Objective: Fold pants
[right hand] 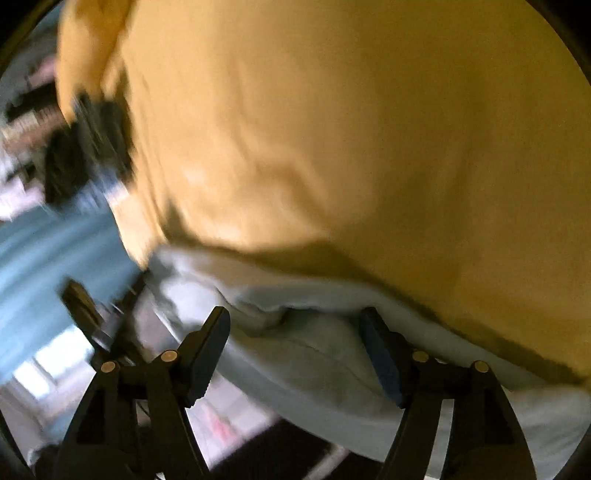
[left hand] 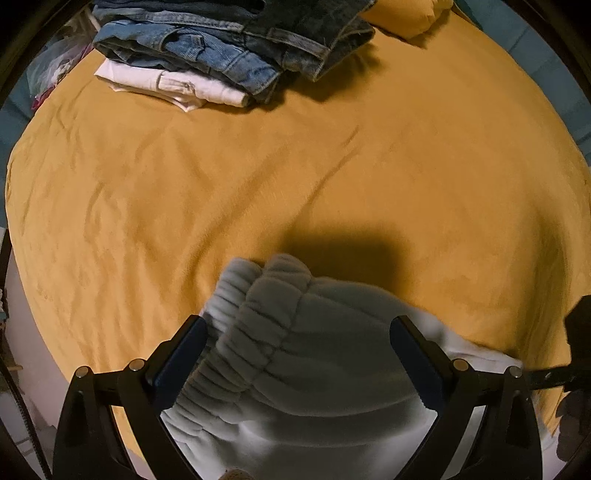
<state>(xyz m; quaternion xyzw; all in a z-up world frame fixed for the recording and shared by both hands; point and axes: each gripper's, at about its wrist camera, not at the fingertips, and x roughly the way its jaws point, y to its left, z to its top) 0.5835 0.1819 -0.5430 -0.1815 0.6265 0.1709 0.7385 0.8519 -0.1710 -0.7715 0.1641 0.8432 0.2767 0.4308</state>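
Light grey sweatpants (left hand: 295, 314) lie bunched on the yellow bedsheet (left hand: 258, 166), their ribbed elastic band uppermost near the lower middle of the left wrist view. My left gripper (left hand: 299, 356) points straight down over them, its fingers wide apart on either side of the bunched cloth, and it is open. In the blurred right wrist view the same pants (right hand: 314, 373) lie along the edge of the bed. My right gripper (right hand: 295, 354) stands open over a fold of that cloth, with no pad pressing on it.
A stack of folded jeans (left hand: 221, 51) on a folded white garment (left hand: 177, 83) sits at the far left of the bed. A yellow pillow (left hand: 406, 14) lies beyond it. Teal floor (right hand: 55, 236) and blurred clutter show past the bed's edge.
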